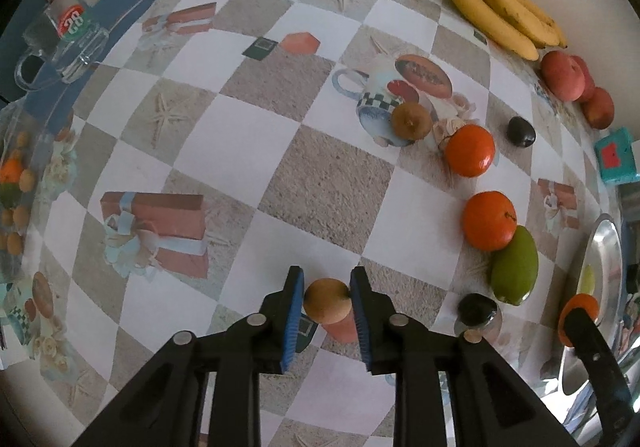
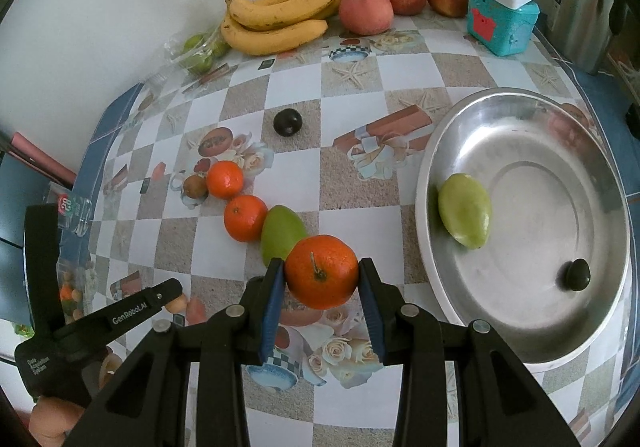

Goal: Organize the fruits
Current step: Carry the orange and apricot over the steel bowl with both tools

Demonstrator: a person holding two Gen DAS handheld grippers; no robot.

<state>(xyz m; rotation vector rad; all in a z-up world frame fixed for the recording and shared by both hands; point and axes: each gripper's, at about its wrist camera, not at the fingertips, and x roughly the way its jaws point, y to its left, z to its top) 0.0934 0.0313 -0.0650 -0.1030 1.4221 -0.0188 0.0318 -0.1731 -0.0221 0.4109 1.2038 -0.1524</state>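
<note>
My left gripper (image 1: pixel 327 301) is shut on a small tan round fruit (image 1: pixel 327 305) just above the patterned tablecloth. My right gripper (image 2: pixel 321 278) is shut on an orange (image 2: pixel 321 271), held left of the steel bowl (image 2: pixel 600 151). The bowl holds a green mango (image 2: pixel 465 211) and a dark plum (image 2: pixel 578 274). On the cloth lie two oranges (image 2: pixel 225 179) (image 2: pixel 245 217), a green mango (image 2: pixel 280 233), a brown fruit (image 2: pixel 195 186) and a dark plum (image 2: pixel 287 122). In the left wrist view a dark plum (image 1: pixel 476 309) lies to the right of my left gripper.
Bananas (image 2: pixel 276 13), three red apples (image 2: pixel 366 11) and a bag of green fruit (image 2: pixel 198 55) line the back wall. A teal box (image 2: pixel 502 23) with a white power adapter stands at back right. A glass mug (image 1: pixel 66 35) and a bag of small fruits (image 1: pixel 16 183) stand at the left.
</note>
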